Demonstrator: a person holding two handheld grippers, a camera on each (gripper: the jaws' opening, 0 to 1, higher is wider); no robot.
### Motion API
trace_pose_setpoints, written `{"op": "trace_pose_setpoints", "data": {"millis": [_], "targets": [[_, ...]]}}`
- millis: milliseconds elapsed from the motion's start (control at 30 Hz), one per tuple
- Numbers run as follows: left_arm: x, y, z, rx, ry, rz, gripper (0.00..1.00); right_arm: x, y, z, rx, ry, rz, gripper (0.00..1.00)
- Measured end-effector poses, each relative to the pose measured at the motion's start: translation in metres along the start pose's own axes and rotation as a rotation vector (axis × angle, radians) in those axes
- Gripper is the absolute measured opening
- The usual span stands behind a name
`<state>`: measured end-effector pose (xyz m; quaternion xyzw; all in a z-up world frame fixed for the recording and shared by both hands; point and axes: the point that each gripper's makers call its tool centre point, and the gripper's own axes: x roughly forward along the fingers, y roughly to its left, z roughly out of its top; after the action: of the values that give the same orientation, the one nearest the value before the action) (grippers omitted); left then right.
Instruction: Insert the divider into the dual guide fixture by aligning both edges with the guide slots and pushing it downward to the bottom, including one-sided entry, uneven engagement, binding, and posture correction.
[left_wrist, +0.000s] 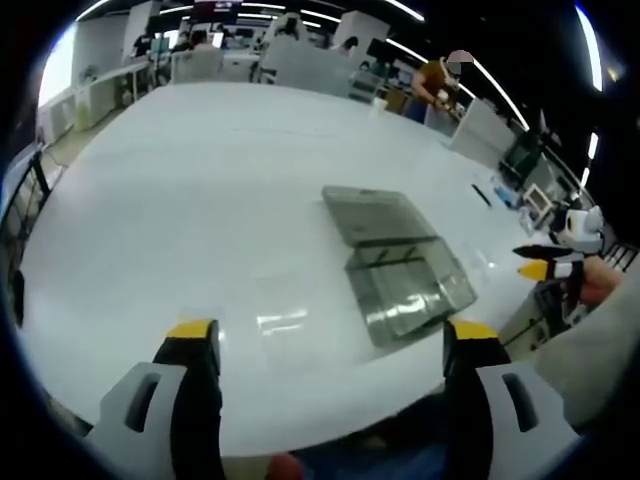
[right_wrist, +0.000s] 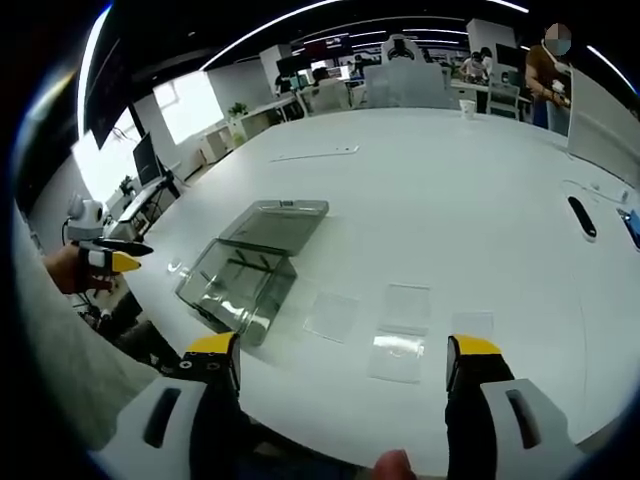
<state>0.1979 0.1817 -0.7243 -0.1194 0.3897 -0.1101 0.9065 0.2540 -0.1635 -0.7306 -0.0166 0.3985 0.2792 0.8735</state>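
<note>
A clear grey fixture box (left_wrist: 410, 285) lies on the white table (left_wrist: 200, 180), its lid (left_wrist: 375, 212) folded open behind it. In the right gripper view the same box (right_wrist: 238, 283) sits left of centre. Clear divider sheets lie flat on the table beside it: one (right_wrist: 331, 316) close to the box, another (right_wrist: 399, 345) further right, and a faint one (left_wrist: 280, 320) in the left gripper view. My left gripper (left_wrist: 330, 345) is open and empty, short of the box. My right gripper (right_wrist: 345, 350) is also open and empty, above the near sheets.
A person in an orange top (left_wrist: 437, 85) stands at the far desks. A black pen-like object (right_wrist: 581, 217) and a thin strip (right_wrist: 320, 153) lie on the table, with a cup (right_wrist: 467, 107) at its far edge. Chairs and monitors ring the room.
</note>
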Motion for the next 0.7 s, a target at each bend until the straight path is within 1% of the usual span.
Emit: {"op": "trace_pose_setpoints", "data": {"millis": [700], "targets": [[-0.0015, 0.0007, 0.0013, 0.007, 0.0, 0.0, 0.89, 0.0005, -0.0005, 0.0011, -0.009, 0.007, 0.006, 0.82]]}}
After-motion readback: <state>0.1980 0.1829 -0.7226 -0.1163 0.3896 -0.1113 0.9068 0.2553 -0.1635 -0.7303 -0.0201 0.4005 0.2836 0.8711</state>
